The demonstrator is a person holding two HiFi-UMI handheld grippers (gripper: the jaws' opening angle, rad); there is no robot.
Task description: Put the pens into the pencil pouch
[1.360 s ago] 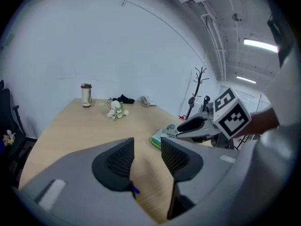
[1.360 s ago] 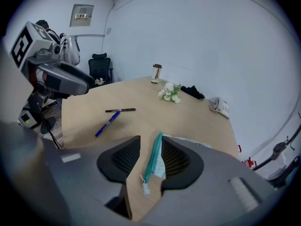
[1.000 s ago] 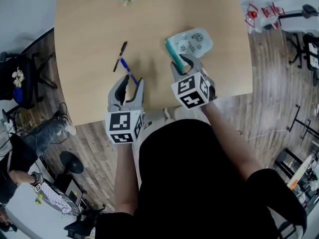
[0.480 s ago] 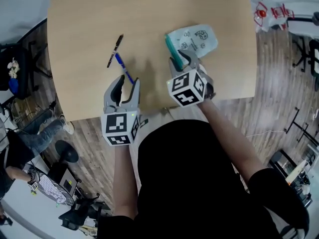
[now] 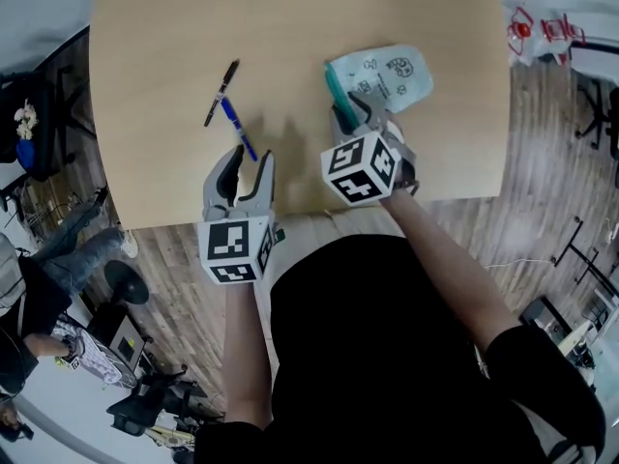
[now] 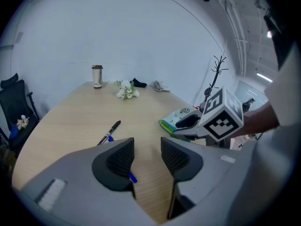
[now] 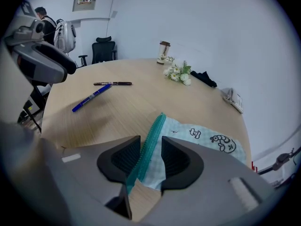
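Note:
On the wooden table (image 5: 155,46), a black pen (image 5: 221,92) and a blue pen (image 5: 237,129) lie side by side at left. My left gripper (image 5: 250,155) is open, with its jaws either side of the blue pen's near end (image 6: 133,177); the black pen (image 6: 113,128) lies beyond. The light checked pencil pouch (image 5: 382,77) with a teal zipper lies at right. My right gripper (image 5: 353,106) is shut on the pouch's near zipper edge (image 7: 149,138), which stands up between the jaws. The blue pen (image 7: 91,98) and black pen (image 7: 113,84) also show in the right gripper view.
Flowers (image 6: 126,92), a cup (image 6: 97,76) and a white object (image 6: 161,85) sit at the table's far end. The near table edge runs just below both grippers (image 5: 290,211). Office chairs (image 6: 14,102) stand beside the table.
The head camera has shifted a little. The left gripper stays at the blue pen's near end and the right gripper stays on the pouch's zipper edge.

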